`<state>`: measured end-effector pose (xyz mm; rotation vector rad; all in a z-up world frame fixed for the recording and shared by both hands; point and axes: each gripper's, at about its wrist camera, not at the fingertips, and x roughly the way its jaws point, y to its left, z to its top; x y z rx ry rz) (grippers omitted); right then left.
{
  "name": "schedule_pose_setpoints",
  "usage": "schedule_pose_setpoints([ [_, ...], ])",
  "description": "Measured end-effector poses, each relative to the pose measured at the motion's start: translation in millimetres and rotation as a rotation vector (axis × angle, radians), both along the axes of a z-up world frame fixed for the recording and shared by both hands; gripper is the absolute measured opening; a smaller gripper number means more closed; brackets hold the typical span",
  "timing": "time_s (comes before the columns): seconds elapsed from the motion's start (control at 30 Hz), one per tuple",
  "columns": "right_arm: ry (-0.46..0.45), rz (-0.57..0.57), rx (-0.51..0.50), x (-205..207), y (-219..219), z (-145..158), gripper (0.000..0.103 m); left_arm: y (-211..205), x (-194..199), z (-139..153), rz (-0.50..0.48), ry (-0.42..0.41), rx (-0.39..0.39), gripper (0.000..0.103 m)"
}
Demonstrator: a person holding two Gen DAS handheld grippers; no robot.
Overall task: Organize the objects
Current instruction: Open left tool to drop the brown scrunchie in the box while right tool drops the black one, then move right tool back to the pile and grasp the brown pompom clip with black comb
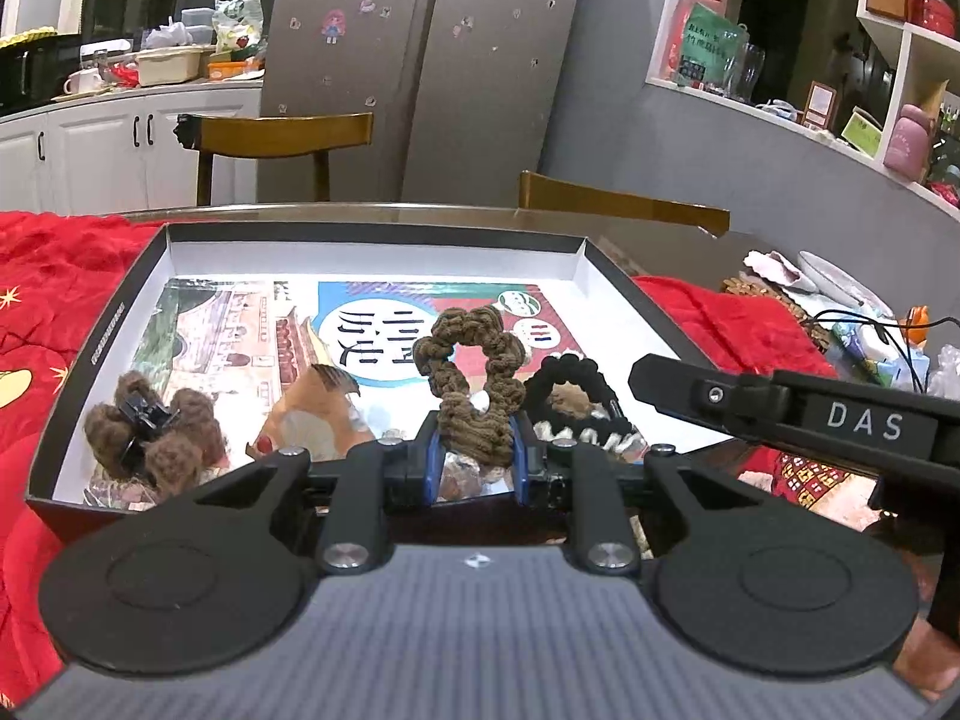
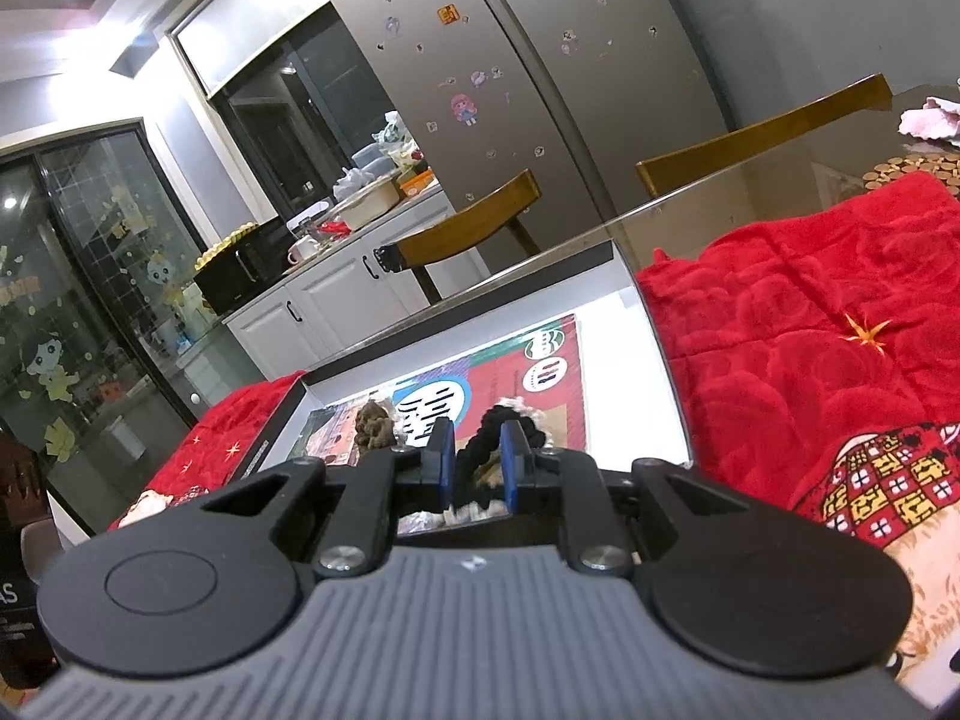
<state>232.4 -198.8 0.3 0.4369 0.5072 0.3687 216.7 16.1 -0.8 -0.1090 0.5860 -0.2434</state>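
Box [image 1: 141,276] sits on cloth [image 1: 54,282] on the worktop [image 1: 660,252]. In the box: claw clip [image 1: 144,426] near-left, brown scrunchie [image 1: 474,372] centre in the left hand-held gripper [image 1: 474,468], black scrunchie [image 1: 570,396] just right of it. Chairs [image 1: 282,132] behind.

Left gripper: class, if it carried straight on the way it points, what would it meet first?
Probably the printed sheet on the floor of the box; the left gripper already grips the brown scrunchie. Depth is hard to judge.
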Motion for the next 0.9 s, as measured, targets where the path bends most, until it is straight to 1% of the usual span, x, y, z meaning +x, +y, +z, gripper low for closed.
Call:
schedule_pose_setpoints([
  [0.2, 0.002, 0.002, 0.004, -0.1, -0.6, -0.7, 0.021, 0.1, -0.7, -0.1, 0.002, -0.001, 0.016, 0.025],
  [0.33, 0.001, 0.002, 0.006, 0.0, -1.2, -1.6, 0.021, 2.0, -0.2, 0.4, 0.006, 0.009, 0.003, 0.025],
  [0.47, 0.008, 0.002, 0.017, -0.1, -2.2, -1.3, 0.022, 4.5, 1.3, 0.7, 0.008, 0.021, -0.005, 0.033],
  [0.53, 0.01, 0.003, 0.018, -0.1, -2.7, -1.0, 0.022, 5.3, 2.1, 1.0, 0.009, 0.026, -0.008, 0.039],
  [0.6, 0.008, 0.002, 0.017, -0.6, -3.4, -1.0, 0.023, 6.6, 2.9, 1.4, 0.009, 0.029, -0.018, 0.047],
  [0.77, 0.016, 0.006, 0.04, -1.4, -6.6, 0.8, 0.024, 9.5, 1.4, 5.9, 0.006, 0.023, -0.026, 0.051],
  [0.9, 0.05, 0.017, 0.098, -1.6, -12.4, 3.0, 0.035, 14.8, -2.8, 15.5, -0.006, 0.02, -0.06, 0.052],
])
